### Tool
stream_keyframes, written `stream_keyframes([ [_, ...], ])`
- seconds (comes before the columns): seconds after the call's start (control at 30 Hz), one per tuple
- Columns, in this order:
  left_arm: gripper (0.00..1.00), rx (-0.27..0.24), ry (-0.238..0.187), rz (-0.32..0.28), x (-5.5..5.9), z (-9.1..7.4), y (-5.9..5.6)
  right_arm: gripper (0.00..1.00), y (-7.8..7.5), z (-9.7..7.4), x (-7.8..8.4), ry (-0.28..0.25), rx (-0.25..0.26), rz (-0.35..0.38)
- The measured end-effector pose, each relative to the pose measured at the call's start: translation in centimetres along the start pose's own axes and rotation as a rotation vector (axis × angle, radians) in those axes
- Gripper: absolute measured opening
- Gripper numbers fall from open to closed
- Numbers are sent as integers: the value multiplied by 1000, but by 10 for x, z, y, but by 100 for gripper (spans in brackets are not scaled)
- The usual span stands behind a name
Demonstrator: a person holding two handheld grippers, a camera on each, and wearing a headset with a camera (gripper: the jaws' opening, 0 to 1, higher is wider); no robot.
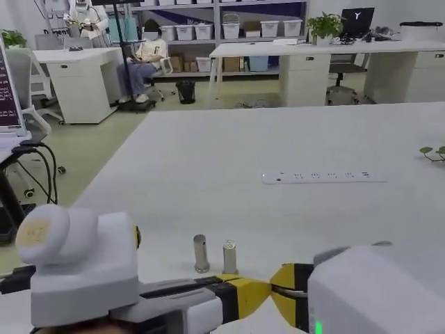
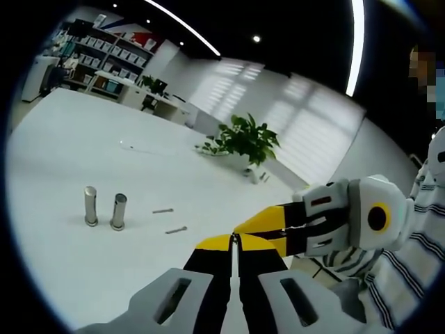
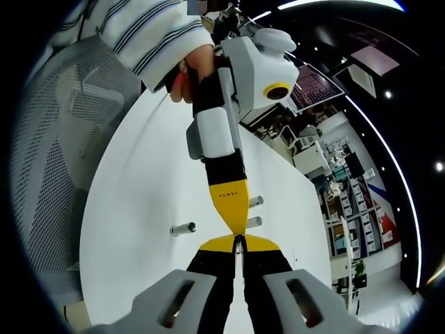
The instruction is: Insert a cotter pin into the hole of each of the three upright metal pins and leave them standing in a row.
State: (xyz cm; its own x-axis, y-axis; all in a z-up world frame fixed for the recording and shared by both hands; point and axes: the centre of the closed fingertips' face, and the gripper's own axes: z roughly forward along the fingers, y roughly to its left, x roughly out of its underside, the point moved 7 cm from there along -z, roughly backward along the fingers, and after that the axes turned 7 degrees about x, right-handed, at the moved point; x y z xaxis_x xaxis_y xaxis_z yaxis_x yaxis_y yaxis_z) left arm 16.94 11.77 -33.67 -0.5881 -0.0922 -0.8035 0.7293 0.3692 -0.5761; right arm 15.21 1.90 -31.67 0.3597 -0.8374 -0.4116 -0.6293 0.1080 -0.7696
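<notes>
White desk (image 1: pixel 208 160) in an open office. Beyond it are further desks, shelving with storage bins (image 1: pixel 229 29) and a seated person (image 1: pixel 142 66).

Left tool (image 2: pixel 235 240): black jaws with yellow tips, pressed together. Whether anything thin is pinched between them cannot be told.

Right tool (image 3: pixel 240 242): same make, jaws likewise closed tip to tip, contents not discernible. Both tools are held low over the near part of the desk and point at one another, their yellow tips meeting or very nearly so.

Striped sleeve (image 3: pixel 160 35): on the arm behind the left tool.

Near cotter pin (image 2: pixel 176 229): lies flat on the desk, just beyond the tool tips in the left gripper view.

Far cotter pin (image 2: pixel 163 210): lies flat, near the first but apart from it.

First metal pin (image 2: pixel 90 205) and second metal pin (image 2: pixel 119 211): grey cylinders, upright on the desk, just beside each other without touching, past the cotter pins.

Lone metal pin (image 3: pixel 183 228): stands on the desk in the right gripper view, across the left tool from the pair.

Power strip (image 1: pixel 324 177): white, flat, well beyond the pins.

Potted plant (image 2: pixel 243 139): at the far desk edge.
</notes>
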Motion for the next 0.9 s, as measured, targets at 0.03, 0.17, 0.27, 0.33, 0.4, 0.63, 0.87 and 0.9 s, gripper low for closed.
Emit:
stream_keyframes([
  [0.03, 0, 1, 0, 0, 0, 0, -1, 0, 0, 0, 0, -4, 3, 5],
  [0.17, 0, 0, -1, 13, -3, -2, -2, 7, -2, 0, 1, 0, 20, 29],
  [0.27, 0, -2, 8, 31, -3, -4, -2, 9, -4, -1, 5, 8, 18, 46],
  [0.33, 0, -6, 19, 78, -3, -6, -2, 11, -4, -1, 9, 16, 3, 85],
  [0.4, 0, -9, 35, 114, -2, -8, -3, 16, -3, -2, 13, 22, -13, 134],
  [0.63, 0, -14, 84, 189, 2, -14, -1, 18, 1, -3, 26, 20, -99, 355],
  [0.87, 0, -6, 135, 270, 9, -18, -3, 20, 8, -3, 27, -69, -237, 653],
  [0.9, 0, -1, 137, 282, 10, -18, -4, 20, 9, -3, 26, -86, -255, 705],
])
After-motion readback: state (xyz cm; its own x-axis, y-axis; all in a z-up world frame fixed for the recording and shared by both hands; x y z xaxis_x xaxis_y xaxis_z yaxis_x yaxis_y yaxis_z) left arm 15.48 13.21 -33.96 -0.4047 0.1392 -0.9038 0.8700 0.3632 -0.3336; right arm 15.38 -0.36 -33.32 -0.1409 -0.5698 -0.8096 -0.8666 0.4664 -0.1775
